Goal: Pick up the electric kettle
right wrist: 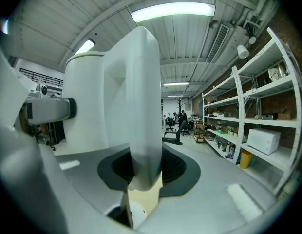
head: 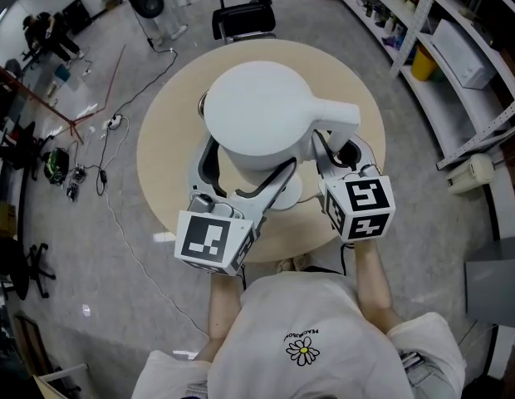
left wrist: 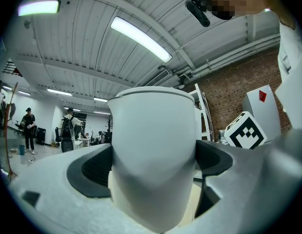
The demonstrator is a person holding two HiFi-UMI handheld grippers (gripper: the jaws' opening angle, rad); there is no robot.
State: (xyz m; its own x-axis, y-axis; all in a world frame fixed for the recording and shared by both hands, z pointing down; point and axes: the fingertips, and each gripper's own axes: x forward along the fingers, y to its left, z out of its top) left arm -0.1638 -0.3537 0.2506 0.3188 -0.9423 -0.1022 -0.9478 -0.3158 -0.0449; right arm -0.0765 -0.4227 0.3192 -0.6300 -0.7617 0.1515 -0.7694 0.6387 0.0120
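Head view first: the kettle (head: 262, 110) is white, smooth and round, with a flat domed lid and a thick handle (head: 334, 115) sticking out to one side. Under it is a round table (head: 170, 140) with a plain tan top. Each claw has a white cube with black squares on it – one on the left claw (head: 241, 171) and one on the right claw (head: 336, 152).

Just below the right claw a small white disc (right wrist: 136, 213) lies on the table. Past the far side of the table, well away from both claws, stands a black chair (head: 241, 15). Off to the right of the right claw run long metal shelves (right wrist: 248, 111) with a white box (right wrist: 263, 140) on one, and a yellow bin (right wrist: 245, 158) at the bottom. Far beyond the left claw some people (left wrist: 68, 128) stand in the room, and a brick wall (left wrist: 234, 91) rises to its right. The kettle fills most of both gripper views and hides what is behind it.

The left claw (left wrist: 153, 172) is spread wide – its two dark pads press on the fat body of the kettle, one on each side. The right claw (right wrist: 141, 172) is about half open and pinches the flat handle between its dark pads. So the kettle sits right between the two claws, over the table; I can't tell if its bottom touches anything.
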